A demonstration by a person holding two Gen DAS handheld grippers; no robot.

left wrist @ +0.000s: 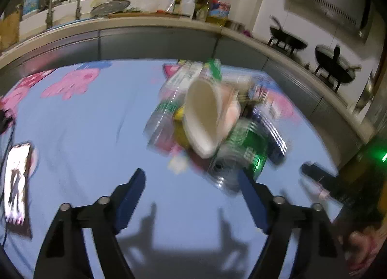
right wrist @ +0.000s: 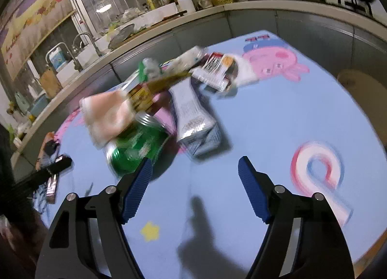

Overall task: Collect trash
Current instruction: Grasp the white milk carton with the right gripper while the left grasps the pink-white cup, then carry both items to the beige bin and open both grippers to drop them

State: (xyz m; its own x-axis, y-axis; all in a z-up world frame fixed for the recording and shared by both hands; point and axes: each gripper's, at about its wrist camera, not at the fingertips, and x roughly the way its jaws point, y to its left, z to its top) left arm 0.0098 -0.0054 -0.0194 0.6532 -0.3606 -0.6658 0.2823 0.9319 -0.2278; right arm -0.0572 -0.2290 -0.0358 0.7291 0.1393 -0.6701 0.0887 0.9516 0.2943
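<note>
Because the heap of mixed rubbish (left wrist: 212, 119) sits loosely stacked at the middle of the light-blue cartoon-print tablecloth (left wrist: 84, 133), a careless grab could scatter it. A white paper cup (left wrist: 203, 116) lies tipped on top, at about 12 o'clock from the left gripper (left wrist: 191, 196), and a green-labelled clear plastic bottle (right wrist: 137, 150) lies at 11 o'clock from the right gripper (right wrist: 196, 187), touching its left finger. Both tongs stand wide and hold nothing. The round bottle may roll off if nudged, and the cup may slide. A smartphone (left wrist: 17, 182) at 9 o'clock could be mistaken for trash.
</note>
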